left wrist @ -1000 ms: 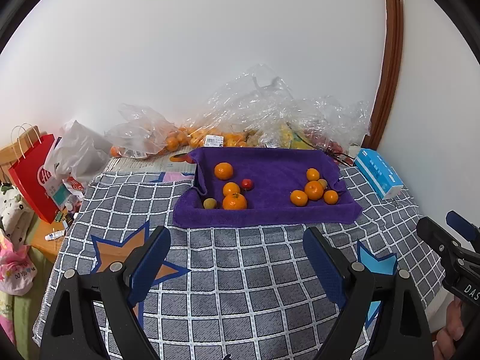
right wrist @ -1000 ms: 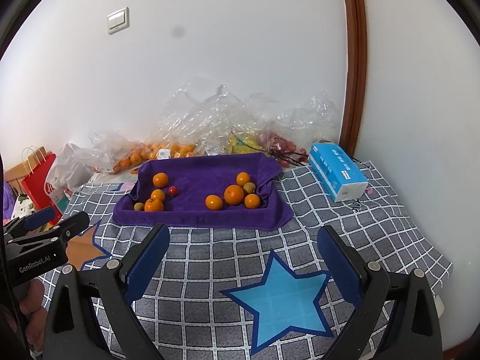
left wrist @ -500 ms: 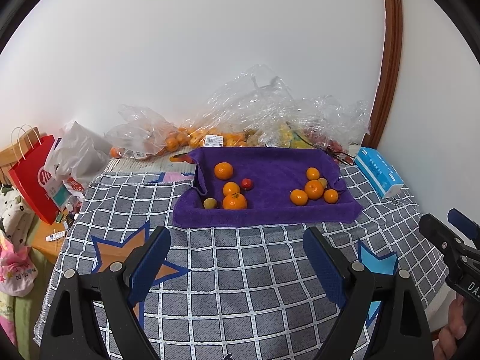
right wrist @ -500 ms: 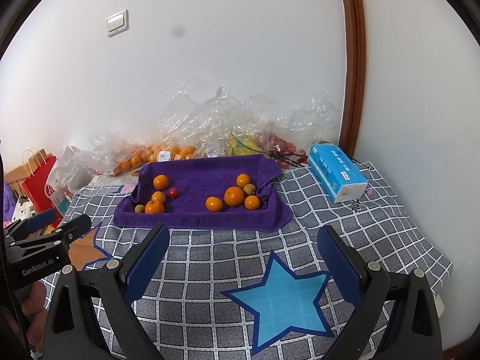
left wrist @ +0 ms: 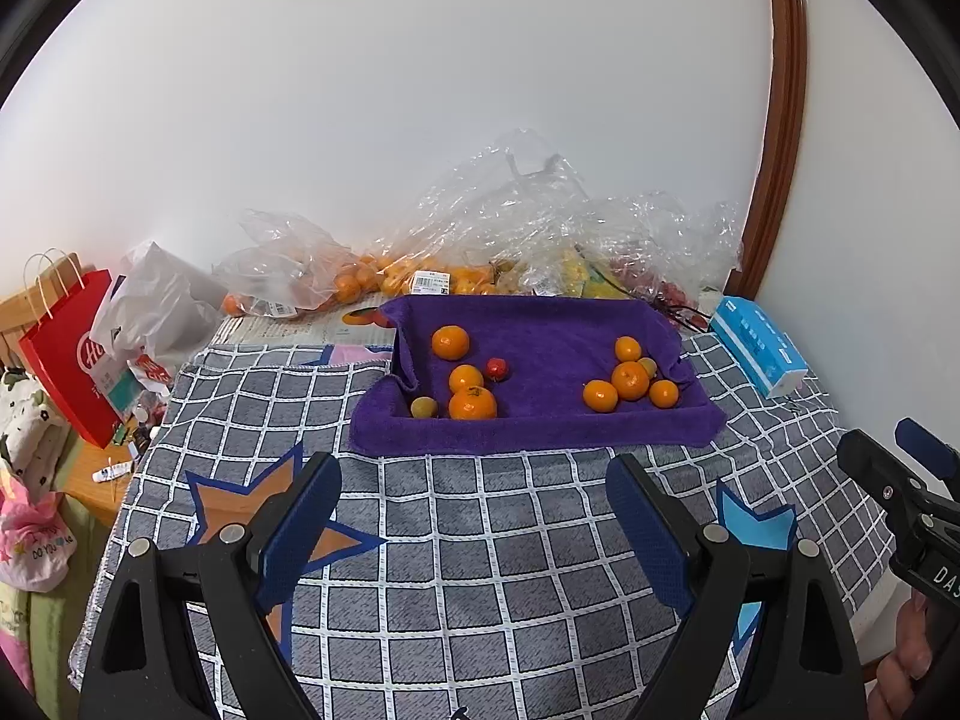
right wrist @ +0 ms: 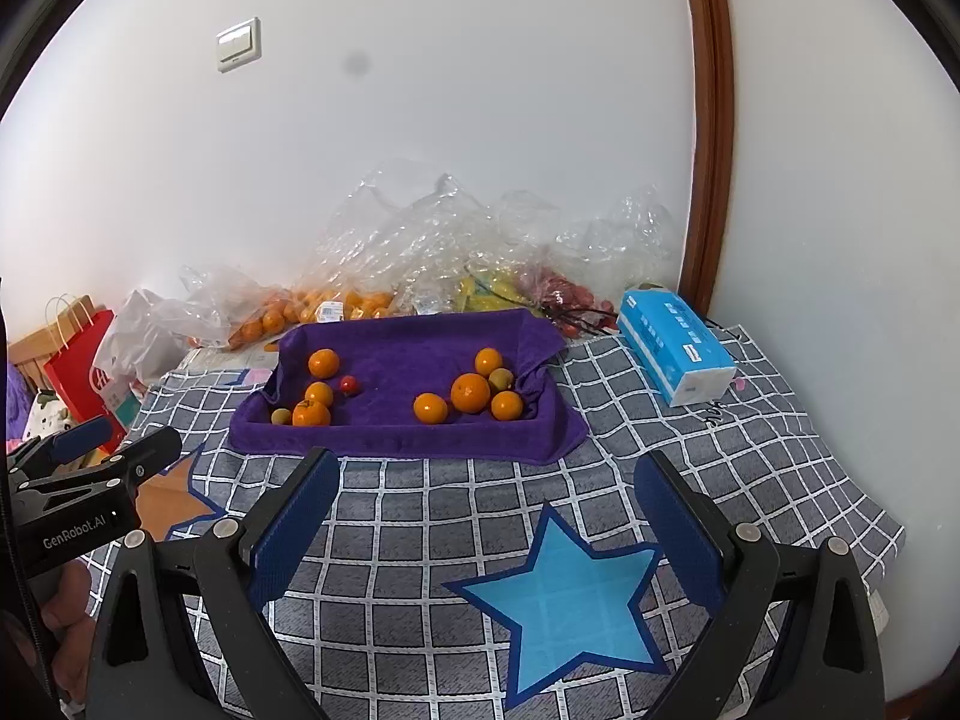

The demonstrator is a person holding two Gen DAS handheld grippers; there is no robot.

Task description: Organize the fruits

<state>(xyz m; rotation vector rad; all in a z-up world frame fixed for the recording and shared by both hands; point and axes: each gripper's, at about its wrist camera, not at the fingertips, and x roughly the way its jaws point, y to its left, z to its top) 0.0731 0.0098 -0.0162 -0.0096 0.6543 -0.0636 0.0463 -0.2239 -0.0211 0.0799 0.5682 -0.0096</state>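
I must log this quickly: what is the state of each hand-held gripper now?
Left hand-held gripper: open, holding nothing.
Right hand-held gripper: open, holding nothing.

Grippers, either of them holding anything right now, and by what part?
Nothing is held: the left gripper and right gripper are both open above the checked cloth.

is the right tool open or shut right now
Open: the right tool shows its two blue pads spread wide with nothing between them, above the checked cloth.
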